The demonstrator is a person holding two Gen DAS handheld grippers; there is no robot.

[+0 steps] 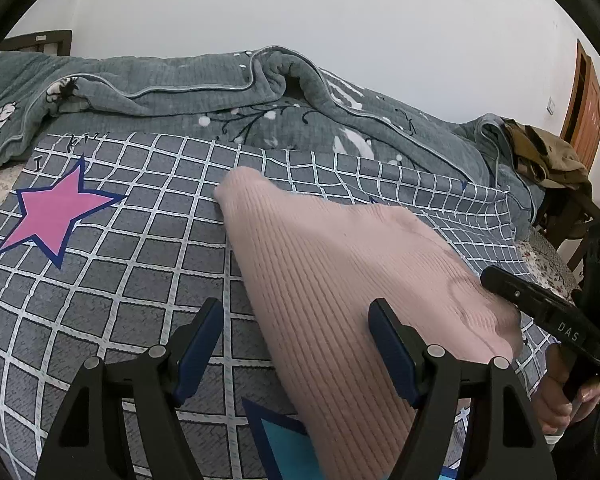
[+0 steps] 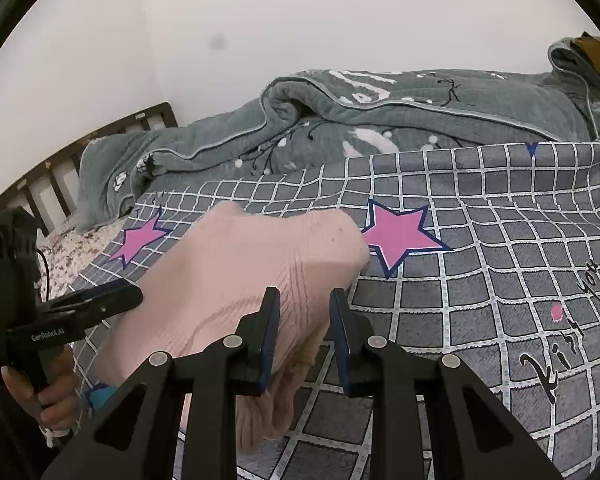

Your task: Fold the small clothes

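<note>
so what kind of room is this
Most likely a bedroom at home. The pink sock lies on a bed spread with a grey checked star-print sheet, a rumpled grey-green quilt is heaped behind it, and a dark wooden slatted headboard stands against the wall.

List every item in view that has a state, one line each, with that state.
pink sock: lying flat on the bedspread, one end bunched at the right gripper.
left gripper: open, hovering over the sock's edge.
right gripper: narrowly parted around a bunched fold of the sock; grip unclear.
checked bedspread: spread out, lightly wrinkled.
grey quilt: rumpled, heaped behind.
wooden door: looks shut.
</note>
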